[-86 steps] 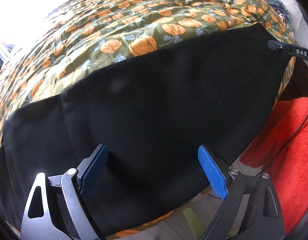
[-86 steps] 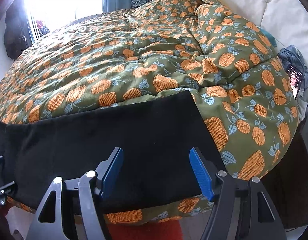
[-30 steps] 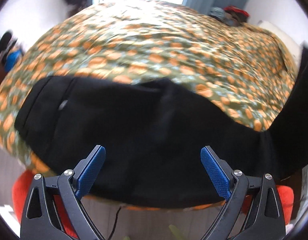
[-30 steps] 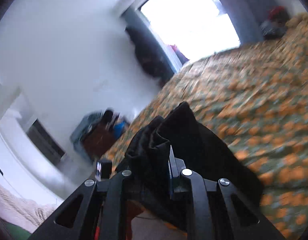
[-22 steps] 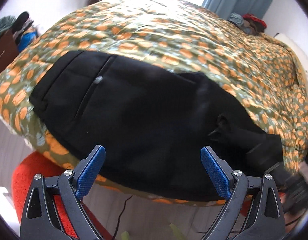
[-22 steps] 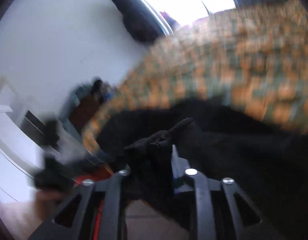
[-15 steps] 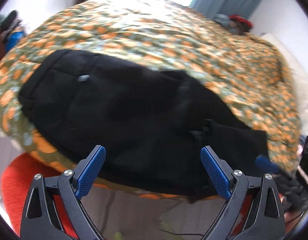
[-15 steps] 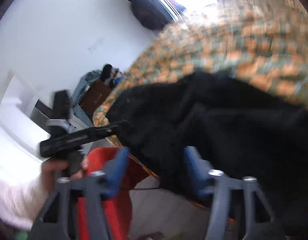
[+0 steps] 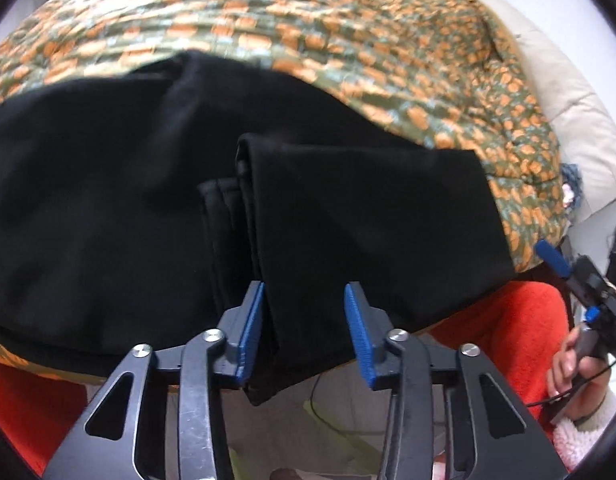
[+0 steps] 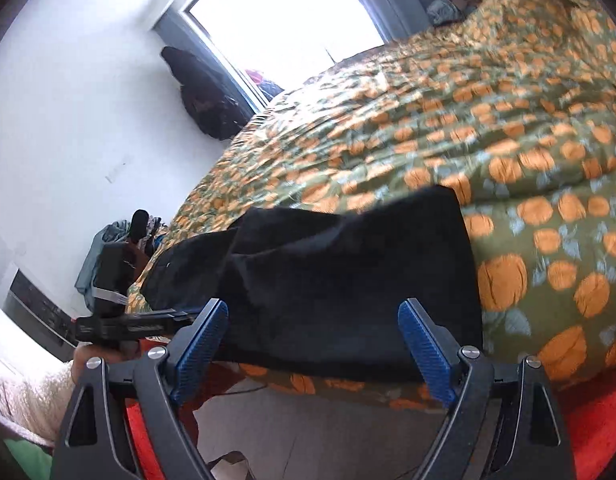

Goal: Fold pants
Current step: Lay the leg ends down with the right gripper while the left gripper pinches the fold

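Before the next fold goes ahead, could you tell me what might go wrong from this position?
1. The black pants have their folded-over end hanging past the edge of the bed; it could slide off.
2. The left gripper is closing with that overhanging cloth between its pads, which do not yet press it, so it may catch only the top layer.
3. The right gripper is opening and holds nothing, so the fold lies unsupported.

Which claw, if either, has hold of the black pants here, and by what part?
The left claw is closing around the folded edge of the black pants at the bed's near side. The right claw is opening, holding nothing.
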`<state>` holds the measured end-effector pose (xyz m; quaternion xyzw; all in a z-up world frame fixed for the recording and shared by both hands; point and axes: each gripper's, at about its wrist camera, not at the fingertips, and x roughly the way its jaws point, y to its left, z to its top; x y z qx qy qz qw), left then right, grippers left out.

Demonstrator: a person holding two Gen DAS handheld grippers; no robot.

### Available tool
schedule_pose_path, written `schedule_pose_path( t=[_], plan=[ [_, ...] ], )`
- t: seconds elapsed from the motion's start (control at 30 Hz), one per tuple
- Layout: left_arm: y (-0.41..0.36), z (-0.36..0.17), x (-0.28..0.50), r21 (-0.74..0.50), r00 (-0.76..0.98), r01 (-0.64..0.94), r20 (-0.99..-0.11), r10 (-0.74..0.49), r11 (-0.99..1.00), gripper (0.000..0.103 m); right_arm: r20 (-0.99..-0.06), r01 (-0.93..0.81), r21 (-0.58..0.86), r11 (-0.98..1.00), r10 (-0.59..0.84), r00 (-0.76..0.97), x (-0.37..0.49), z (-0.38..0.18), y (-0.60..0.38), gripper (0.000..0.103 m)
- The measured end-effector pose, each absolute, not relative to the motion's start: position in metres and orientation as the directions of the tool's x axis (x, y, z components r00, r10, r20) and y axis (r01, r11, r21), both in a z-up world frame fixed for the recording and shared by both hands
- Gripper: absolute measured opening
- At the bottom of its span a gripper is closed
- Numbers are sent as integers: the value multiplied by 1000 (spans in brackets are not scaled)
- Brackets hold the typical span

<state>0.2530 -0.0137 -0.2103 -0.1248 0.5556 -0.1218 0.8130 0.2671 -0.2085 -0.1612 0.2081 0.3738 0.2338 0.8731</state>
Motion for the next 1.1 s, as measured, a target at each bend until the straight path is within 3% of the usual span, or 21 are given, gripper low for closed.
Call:
schedule_pose_path(
  t=[0.07, 0.13, 0.27, 0.33, 0.4, 0.47, 0.53, 0.6, 0.7, 0.8, 1.0, 1.07, 1.1],
  plan=[
    [-13, -213, 256, -326, 337, 40, -885, -320, 944, 9, -565, -262, 532, 805, 569, 598, 271, -167, -202, 87],
    [-9, -204, 251, -378, 339, 21, -868, -362, 926, 5, -572, -264, 538, 801, 577, 583, 274, -169, -200, 87],
    [-1, -195, 235, -337, 360, 12, -877, -319, 941, 5, -571, -280, 525, 804, 576, 584, 268, -165, -198, 87],
    [-1, -215, 236, -311, 308, -18, -906, -290, 950, 12, -580, -277, 523, 806, 574, 578, 269, -169, -198, 87],
    [0, -223, 239, -320, 286, -58, -913, -291, 946, 13, -584, -261, 538, 802, 578, 571, 272, -172, -199, 87],
    [0, -214, 239, -357, 301, -67, -897, -323, 932, 25, -582, -252, 548, 798, 580, 570, 274, -172, -200, 87],
    [1, -200, 238, -361, 349, -46, -880, -324, 932, 61, -579, -261, 542, 799, 580, 573, 272, -170, -199, 87],
    [5, -186, 239, -328, 423, -41, -861, -281, 944, 75, -580, -269, 539, 799, 583, 570, 271, -170, -198, 87],
    [6, -194, 255, -301, 397, -56, -881, -256, 952, 72, -588, -259, 550, 794, 589, 554, 275, -175, -197, 87],
    [-2, -213, 268, -255, 346, -46, -911, -224, 966, 56, -592, -255, 557, 790, 593, 545, 278, -177, -195, 87],
    [-14, -220, 269, -223, 344, -16, -917, -204, 975, 64, -600, -257, 544, 799, 584, 547, 276, -177, -195, 87],
    [-15, -220, 271, -208, 344, -8, -919, -193, 978, 64, -595, -247, 551, 797, 583, 552, 277, -177, -197, 87],
    [-16, -220, 271, -202, 345, -2, -919, -188, 979, 55, -592, -240, 555, 796, 581, 558, 277, -177, -199, 87]
  ],
)
